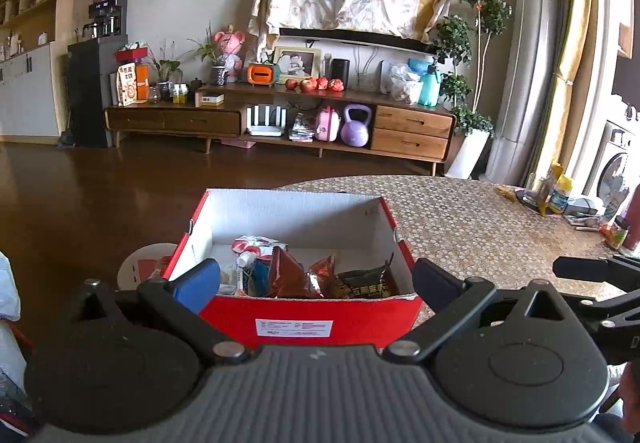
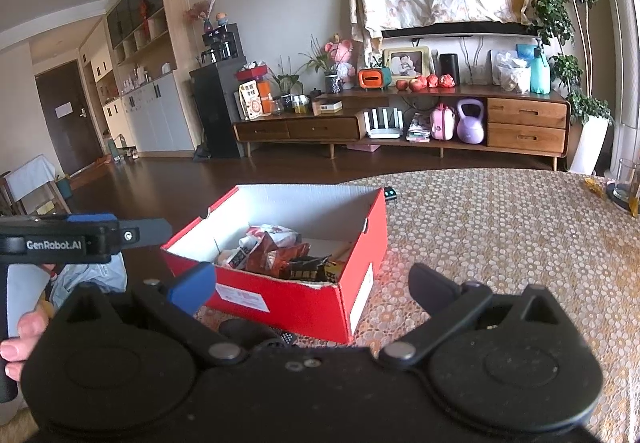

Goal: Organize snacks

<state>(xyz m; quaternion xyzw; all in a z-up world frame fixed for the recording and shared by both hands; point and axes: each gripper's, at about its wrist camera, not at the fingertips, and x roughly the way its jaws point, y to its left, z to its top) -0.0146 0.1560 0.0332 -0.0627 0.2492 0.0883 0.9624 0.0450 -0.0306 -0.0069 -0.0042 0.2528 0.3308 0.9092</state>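
Note:
A red cardboard box with a white inside stands on the patterned table, also in the right wrist view as the red box. Several snack packets lie in it: brown foil bags, a dark packet and a red-and-white pouch. My left gripper is open, its fingers spread wider than the box's near wall and holding nothing. My right gripper is open too, just in front of the box's near right corner. The snack packets show there as well.
The patterned tablecloth stretches to the right of the box. A glass and bottles stand at the table's far right. A small dark remote lies behind the box. A hand holds the left gripper's body. Plastic bags sit left.

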